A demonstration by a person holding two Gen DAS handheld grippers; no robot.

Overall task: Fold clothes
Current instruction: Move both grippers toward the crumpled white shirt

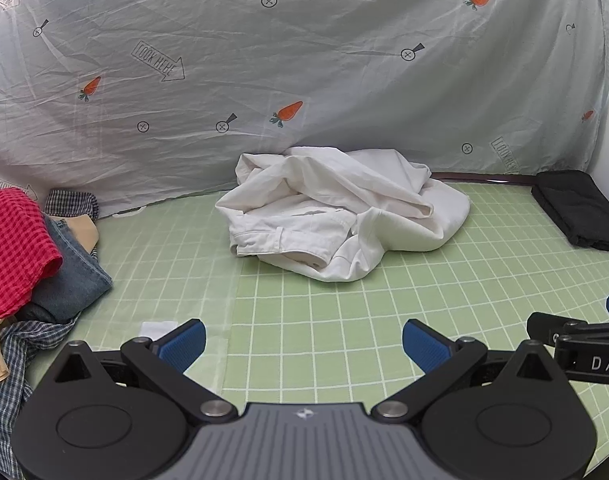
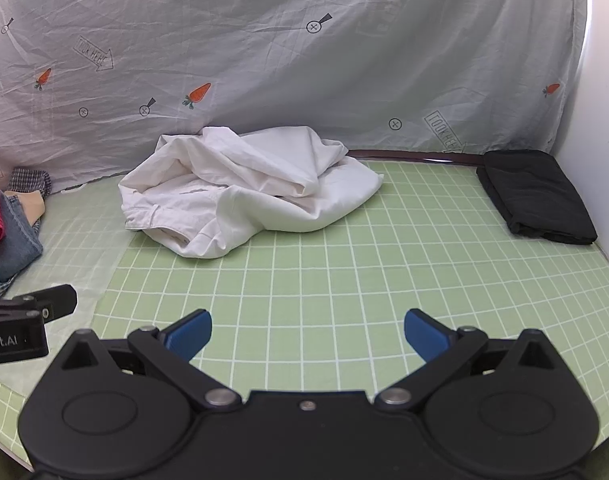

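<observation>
Left wrist view: crumpled white garment (image 1: pixel 336 216) lies well ahead of both released hand-held grippers (image 1: pixel 304 346).

White garment (image 1: pixel 336 216); green white-gridded mat (image 1: pixel 424 292); black folded cloth (image 1: pixel 580 208); red gingham (image 1: pixel 12 244).

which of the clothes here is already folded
The black garment at the far right of the green mat; the white garment and the left pile lie crumpled.
</observation>
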